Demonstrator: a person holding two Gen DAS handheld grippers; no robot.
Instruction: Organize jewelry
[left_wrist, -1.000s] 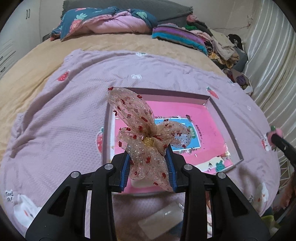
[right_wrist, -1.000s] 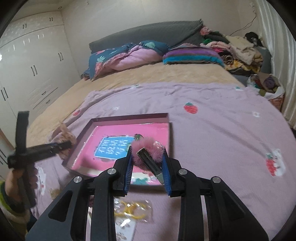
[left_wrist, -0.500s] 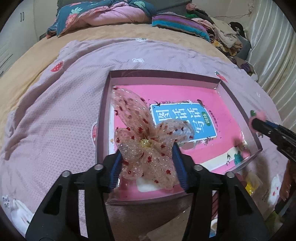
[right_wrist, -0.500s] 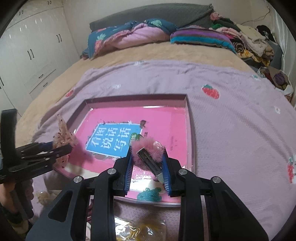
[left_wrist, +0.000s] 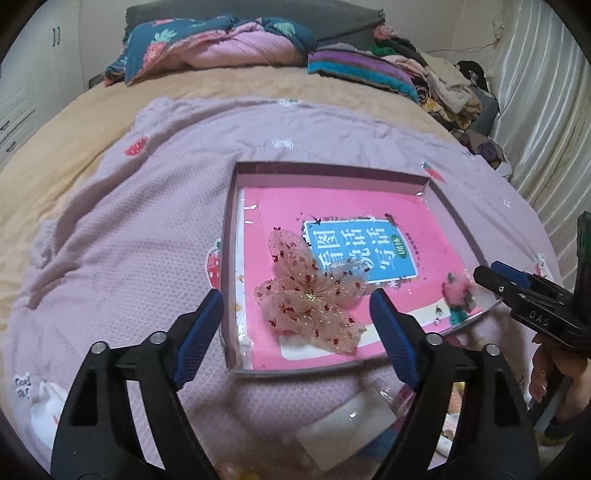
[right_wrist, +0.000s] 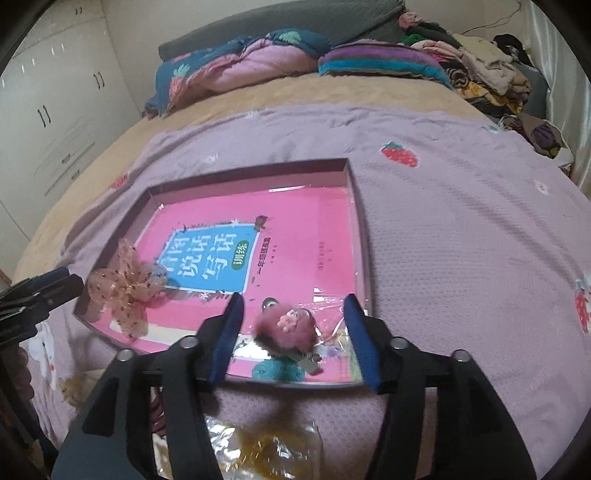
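Left wrist view: the left gripper (left_wrist: 295, 306) hangs over the near left part of the tray, its blue-padded fingers (left_wrist: 201, 334) spread wide apart and holding nothing.
Right wrist view: the right gripper (right_wrist: 293, 339) hangs over the tray's near edge, its fingers (right_wrist: 227, 338) likewise wide apart and empty.
Tray: a shallow box tray (left_wrist: 332, 169) with low mauve walls lies flat on the lilac blanket (left_wrist: 129, 229) that covers the bed.
Tray lining: a pink book (left_wrist: 343, 210) with a blue title panel, under clear film, fills nearly the whole floor of the tray.
Tray contents, bow: a sheer peach bow hair clip (left_wrist: 314, 295) with red specks and a gold centre lies on the book near the tray's left wall, between the left fingers in the picture and free of them; in the right wrist view it sits at the tray's near left corner (right_wrist: 125, 286).
Tray contents, pompom: a fluffy pink pompom hair clip (right_wrist: 290, 325) with a small pale charm on top and a dark metal clip under it lies on the book at the near edge, between the right fingers without touching them; it shows far right in the left wrist view (left_wrist: 458, 291).
Outside the tray: crinkled clear packets (right_wrist: 266, 446) with something yellow inside lie on the blanket in front of the tray.
Far end of the bed: a folded quilt (left_wrist: 210, 44) and a heap of clothes (left_wrist: 436, 77).
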